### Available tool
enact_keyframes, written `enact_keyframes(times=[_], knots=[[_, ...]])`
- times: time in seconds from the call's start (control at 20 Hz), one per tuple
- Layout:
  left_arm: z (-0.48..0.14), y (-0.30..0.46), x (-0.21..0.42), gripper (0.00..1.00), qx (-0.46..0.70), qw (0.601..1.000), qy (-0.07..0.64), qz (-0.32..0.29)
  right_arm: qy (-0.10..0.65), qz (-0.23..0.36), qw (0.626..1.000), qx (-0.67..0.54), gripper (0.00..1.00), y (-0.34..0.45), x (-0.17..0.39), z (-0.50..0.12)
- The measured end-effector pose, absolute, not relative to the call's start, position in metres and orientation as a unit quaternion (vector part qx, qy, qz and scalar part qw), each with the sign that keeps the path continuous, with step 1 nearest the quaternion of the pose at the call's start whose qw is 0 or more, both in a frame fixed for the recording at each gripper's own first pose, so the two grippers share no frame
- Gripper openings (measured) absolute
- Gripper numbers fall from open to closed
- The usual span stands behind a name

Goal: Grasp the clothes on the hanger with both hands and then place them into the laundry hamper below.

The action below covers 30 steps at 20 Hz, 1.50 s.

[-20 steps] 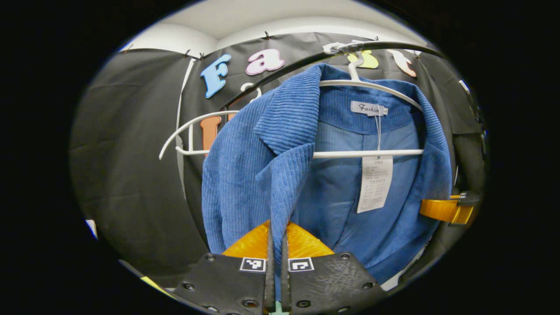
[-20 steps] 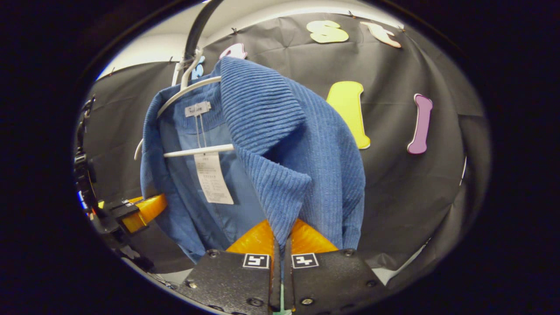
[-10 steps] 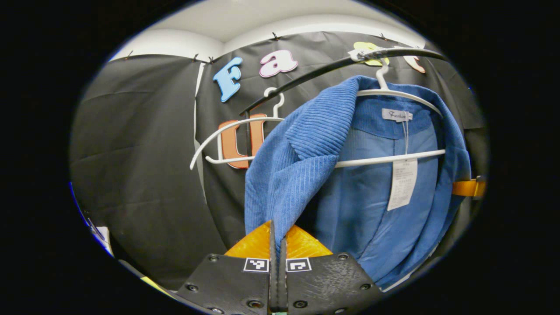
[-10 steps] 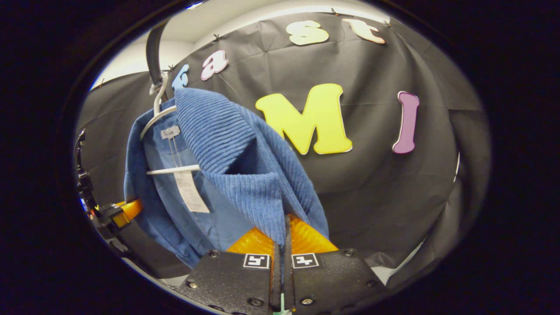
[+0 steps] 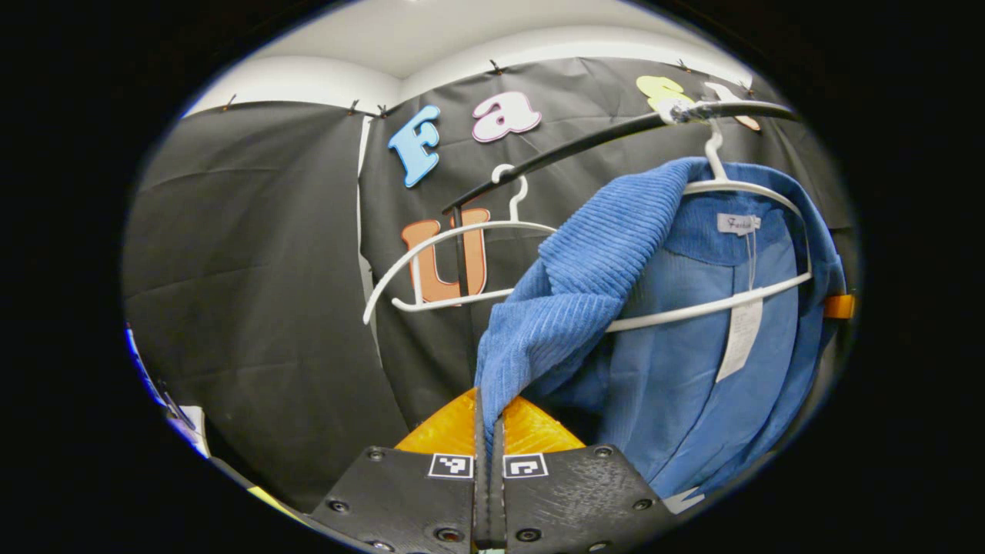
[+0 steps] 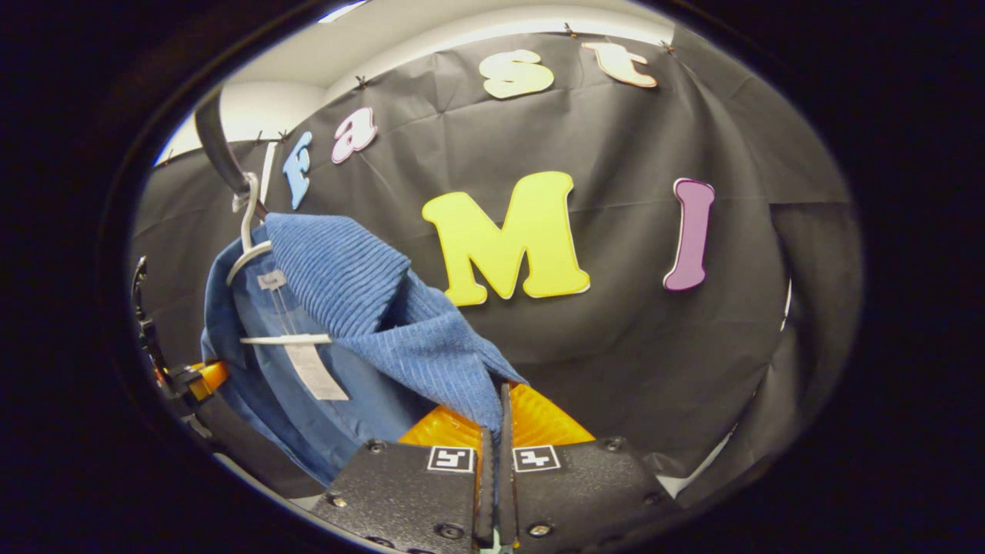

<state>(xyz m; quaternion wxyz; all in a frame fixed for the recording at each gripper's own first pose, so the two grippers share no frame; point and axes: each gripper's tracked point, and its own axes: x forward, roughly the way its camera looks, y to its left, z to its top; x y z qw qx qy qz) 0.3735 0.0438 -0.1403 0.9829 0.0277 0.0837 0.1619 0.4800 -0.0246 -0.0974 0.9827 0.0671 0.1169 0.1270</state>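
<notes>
Blue corduroy stretches taut from our left gripper (image 5: 489,408), its fingers pinched together on one lapel of the jacket (image 5: 692,369). The jacket hangs on its white hanger (image 5: 723,300) from the black rail (image 5: 569,146), beside an empty hanger (image 5: 454,261). Our right gripper (image 6: 496,419) is clamped on the other lapel. Pulling outward, the collar may snag, dragging the hanger off the rail.

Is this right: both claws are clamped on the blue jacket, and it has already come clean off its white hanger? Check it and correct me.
One thing is wrong. Both the left claw and the right claw are clamped on the blue jacket, but it has not come off: the left gripper view shows its collar draped over the white hanger, which hangs from the rail.
</notes>
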Motion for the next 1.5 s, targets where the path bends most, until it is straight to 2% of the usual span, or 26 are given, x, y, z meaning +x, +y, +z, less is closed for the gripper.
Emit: enact_keyframes(times=[0.15,0.2,0.35,0.5,0.55,0.6,0.7,0.75,0.85,0.9,1.05,1.1,1.15,1.3,1.35,1.4,1.5], knots=[[-0.124,0.052,0.374,0.05,0.028,0.983,0.069,0.167,0.102,0.118,0.985,0.07,0.06,-0.03,0.486,-0.084],[-0.117,0.055,0.375,0.0,0.031,0.983,0.063,0.17,0.097,0.117,0.986,0.073,0.06,-0.031,0.487,-0.079],[-0.103,0.065,0.381,0.05,0.031,0.983,0.054,0.175,0.08,0.115,0.986,0.088,0.05,-0.03,0.494,-0.061],[-0.087,0.078,0.382,0.05,0.028,0.982,0.041,0.183,0.075,0.112,0.985,0.103,0.05,-0.029,0.501,-0.051],[-0.08,0.082,0.382,0.0,0.026,0.981,0.034,0.187,0.072,0.111,0.985,0.11,0.05,-0.03,0.503,-0.047],[-0.075,0.087,0.384,0.05,0.023,0.981,0.029,0.19,0.068,0.111,0.984,0.119,0.06,-0.031,0.505,-0.042],[-0.066,0.093,0.386,0.05,0.02,0.981,0.023,0.193,0.062,0.11,0.984,0.13,0.06,-0.035,0.51,-0.036],[-0.063,0.093,0.387,0.0,0.02,0.981,0.02,0.194,0.062,0.109,0.984,0.129,0.05,-0.037,0.513,-0.034],[-0.06,0.094,0.387,0.05,0.024,0.981,0.019,0.194,0.055,0.107,0.984,0.128,0.06,-0.04,0.514,-0.028],[-0.058,0.095,0.389,0.0,0.025,0.981,0.018,0.194,0.052,0.107,0.984,0.13,0.06,-0.04,0.515,-0.024],[-0.051,0.096,0.398,0.0,0.019,0.981,0.016,0.193,0.047,0.103,0.983,0.144,0.06,-0.04,0.524,-0.012],[-0.049,0.098,0.4,0.05,0.019,0.981,0.016,0.194,0.044,0.1,0.983,0.147,0.06,-0.04,0.525,-0.009],[-0.046,0.098,0.403,0.0,0.019,0.981,0.015,0.194,0.039,0.099,0.983,0.148,0.06,-0.04,0.527,-0.004],[-0.035,0.099,0.408,0.0,0.017,0.981,0.006,0.194,0.023,0.094,0.983,0.155,0.06,-0.043,0.533,0.013],[-0.032,0.099,0.41,0.05,0.017,0.981,0.005,0.194,0.024,0.091,0.984,0.154,0.05,-0.043,0.533,0.012],[-0.031,0.101,0.409,0.0,0.019,0.981,0.003,0.194,0.025,0.089,0.984,0.153,0.05,-0.042,0.534,0.011],[-0.031,0.1,0.41,0.0,0.018,0.981,0.005,0.194,0.025,0.092,0.983,0.155,0.05,-0.042,0.537,0.013]])
